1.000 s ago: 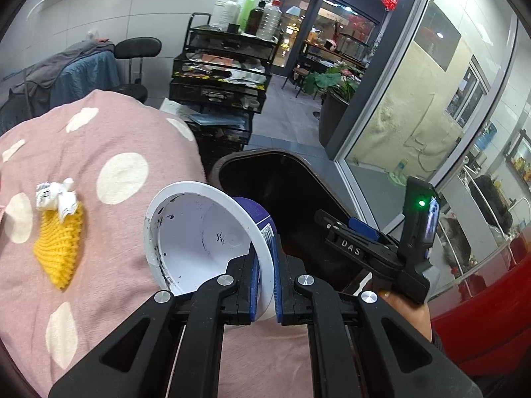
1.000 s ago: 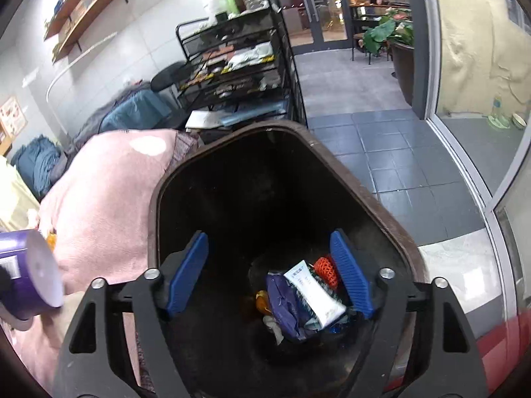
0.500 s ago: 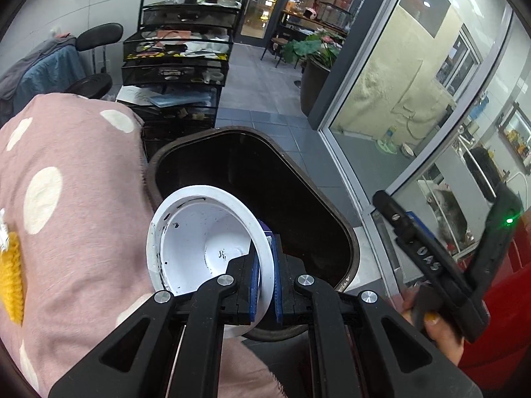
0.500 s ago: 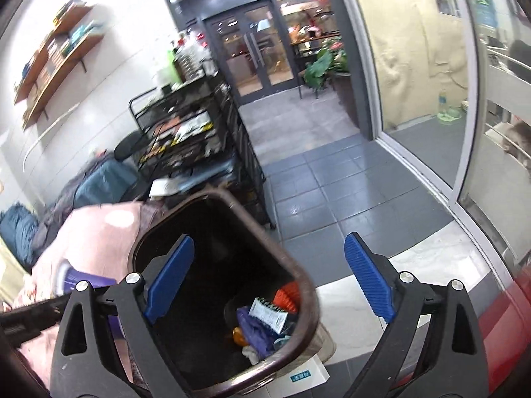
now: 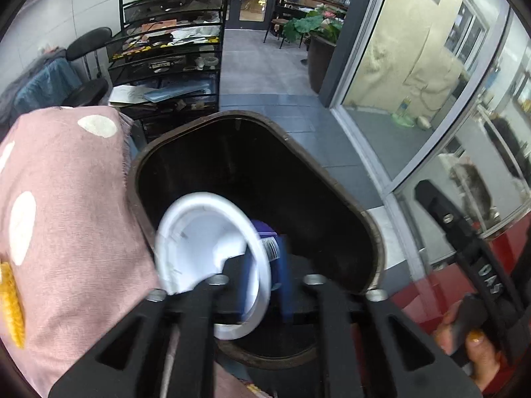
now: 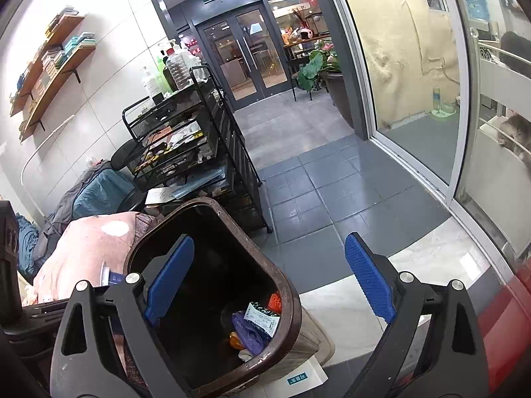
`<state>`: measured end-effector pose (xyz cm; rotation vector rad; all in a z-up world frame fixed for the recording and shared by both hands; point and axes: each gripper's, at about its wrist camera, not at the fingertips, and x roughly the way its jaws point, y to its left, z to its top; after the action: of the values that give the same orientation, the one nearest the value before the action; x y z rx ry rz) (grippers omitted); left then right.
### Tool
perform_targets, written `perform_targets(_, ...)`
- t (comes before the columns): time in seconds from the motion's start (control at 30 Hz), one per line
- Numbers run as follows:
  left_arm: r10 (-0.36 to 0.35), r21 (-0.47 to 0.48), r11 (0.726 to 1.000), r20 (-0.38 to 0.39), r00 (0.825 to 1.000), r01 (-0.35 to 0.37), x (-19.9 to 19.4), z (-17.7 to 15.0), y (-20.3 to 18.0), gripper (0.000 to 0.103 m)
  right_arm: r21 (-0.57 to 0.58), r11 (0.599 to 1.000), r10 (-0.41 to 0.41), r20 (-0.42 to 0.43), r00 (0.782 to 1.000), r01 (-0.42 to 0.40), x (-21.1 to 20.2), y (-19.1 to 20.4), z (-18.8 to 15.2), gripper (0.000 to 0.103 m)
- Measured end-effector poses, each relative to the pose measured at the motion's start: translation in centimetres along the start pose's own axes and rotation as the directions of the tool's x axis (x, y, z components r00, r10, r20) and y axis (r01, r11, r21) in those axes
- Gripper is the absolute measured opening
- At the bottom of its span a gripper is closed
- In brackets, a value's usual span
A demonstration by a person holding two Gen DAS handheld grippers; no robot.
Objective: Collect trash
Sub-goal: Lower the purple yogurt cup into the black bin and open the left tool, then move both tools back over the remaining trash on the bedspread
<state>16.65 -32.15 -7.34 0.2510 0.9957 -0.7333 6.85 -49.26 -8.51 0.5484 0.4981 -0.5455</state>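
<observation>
Cup (image 5: 205,242), white inside, purple outside

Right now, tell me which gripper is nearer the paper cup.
Left. The left gripper has the paper cup between its just-opened jaws, over the trash bin. The right gripper hangs open on the bin's far side, empty.

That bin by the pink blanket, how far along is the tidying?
Some wrappers already lie in the brown bin. The left gripper has just been opening, letting the paper cup go over the bin's mouth. The right gripper is open, holding nothing. A yellow net remains on the blanket.
</observation>
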Motion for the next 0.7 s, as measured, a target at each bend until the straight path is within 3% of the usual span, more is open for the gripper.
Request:
perform_targets(0.07,0.011,-0.011,1.000,0.028,1.000,-0.010,-0.6,-0.1,0.3,0.075,-0.001,1.000,-0.001,-0.001,1.000,0.001,0.0,0.0,-0.1,0.091)
perform_targets(0.1,0.015,-0.012,1.000,0.046,0.999,-0.014,-1.1,-0.2,0.3,0.078,-0.001,1.000,-0.002,-0.001,1.000,0.002,0.0,0.0,-0.1,0.091)
perform_targets(0.37,0.065,0.036,0.997,0.123,0.990,-0.070,-3.9,-0.5,0.0,0.090,0.000,1.000,-0.004,-0.010,1.000,0.003,0.4,0.3,-0.4,0.092)
perform_targets(0.7,0.123,0.049,0.989,0.248,0.961,-0.139,-8.3,-2.6,0.2,0.097,-0.047,0.997,0.053,-0.031,0.998,-0.054,0.4,2.2,-1.4,0.092)
